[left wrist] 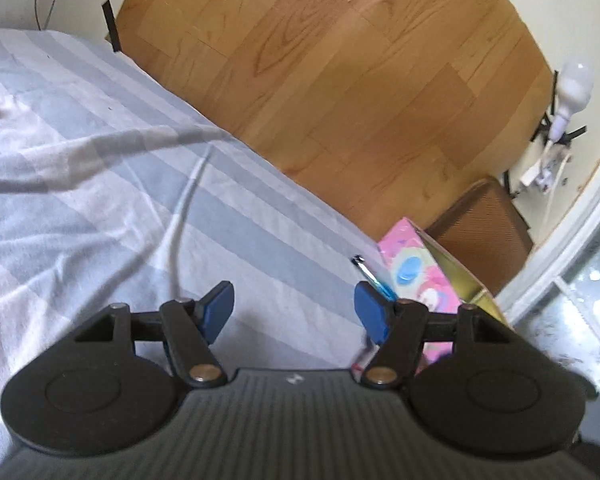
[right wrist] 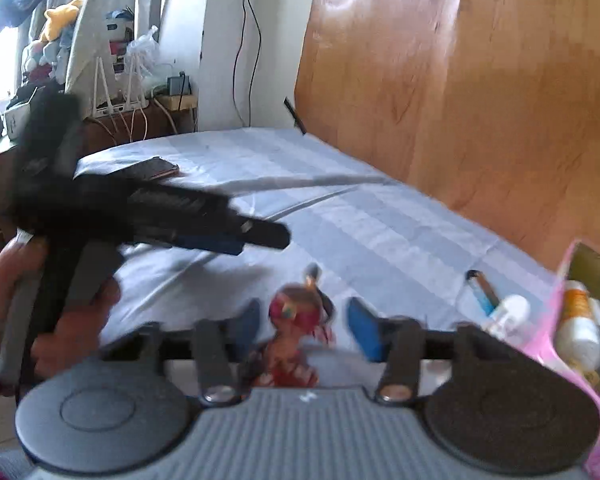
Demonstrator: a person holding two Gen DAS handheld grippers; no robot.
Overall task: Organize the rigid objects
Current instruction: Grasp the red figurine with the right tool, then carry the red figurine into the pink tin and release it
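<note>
A small red figurine point(right wrist: 296, 320) stands on the striped grey bed sheet point(right wrist: 380, 220), between the blue pads point(right wrist: 362, 328) of my right gripper point(right wrist: 304, 330). A gap shows on each side of the figurine, so the jaws stand open around it; the picture is blurred. My left gripper point(left wrist: 296, 312) is open over bare sheet point(left wrist: 100, 200) with nothing between its fingers. In the right wrist view, the left gripper point(right wrist: 256, 238) hangs at the left, held by a hand point(right wrist: 72, 320). A pink box point(right wrist: 568, 268) at the bed's right edge holds bottles point(right wrist: 578, 320).
A blue pen point(right wrist: 480, 288) and a white tube point(right wrist: 508, 312) lie beside the pink box point(left wrist: 416, 272). A phone point(right wrist: 148, 168) rests at the bed's far end. A wooden floor point(left wrist: 340, 80) and a brown box point(left wrist: 484, 232) lie beyond the bed.
</note>
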